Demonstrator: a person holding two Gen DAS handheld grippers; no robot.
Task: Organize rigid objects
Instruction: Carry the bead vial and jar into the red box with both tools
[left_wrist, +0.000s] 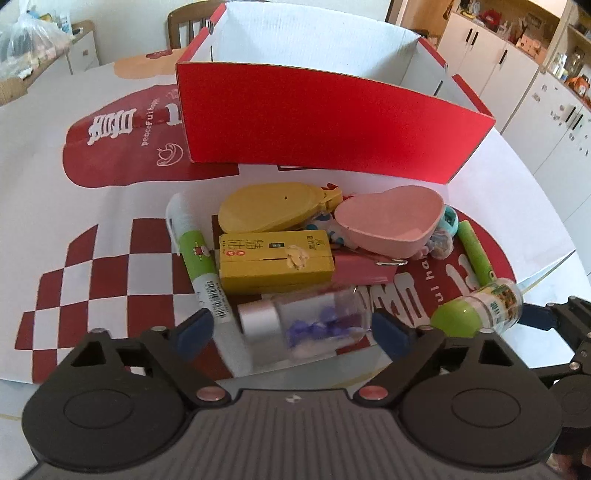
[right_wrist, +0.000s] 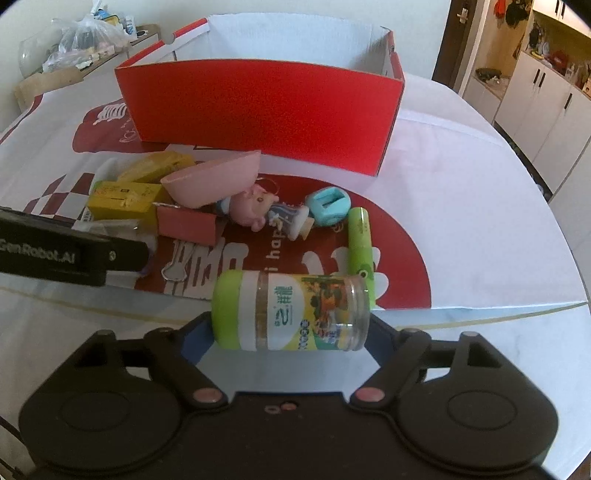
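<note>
A clear bottle (left_wrist: 317, 325) with a silver cap and purple bits inside lies on its side between the pads of my left gripper (left_wrist: 291, 330). A gap shows beside the cap, so this gripper is open. My right gripper (right_wrist: 291, 339) is shut on a green-capped jar (right_wrist: 291, 310), which lies crosswise with one pad on each end. Beyond them is a pile: a yellow carton (left_wrist: 275, 258), a yellow oval case (left_wrist: 269, 206), a pink heart bowl (left_wrist: 391, 221), a green-and-white tube (left_wrist: 195, 254), a pig figure (right_wrist: 255, 206) and a teal sharpener (right_wrist: 328, 205).
A big red cardboard box (left_wrist: 332, 122) stands open-topped behind the pile, white inside. A green stick (right_wrist: 360, 243) and a binder clip (right_wrist: 177, 267) lie on the red-and-white tablecloth (right_wrist: 461, 221). White cabinets (left_wrist: 535, 122) line the right; a chair (left_wrist: 181, 26) stands behind the table.
</note>
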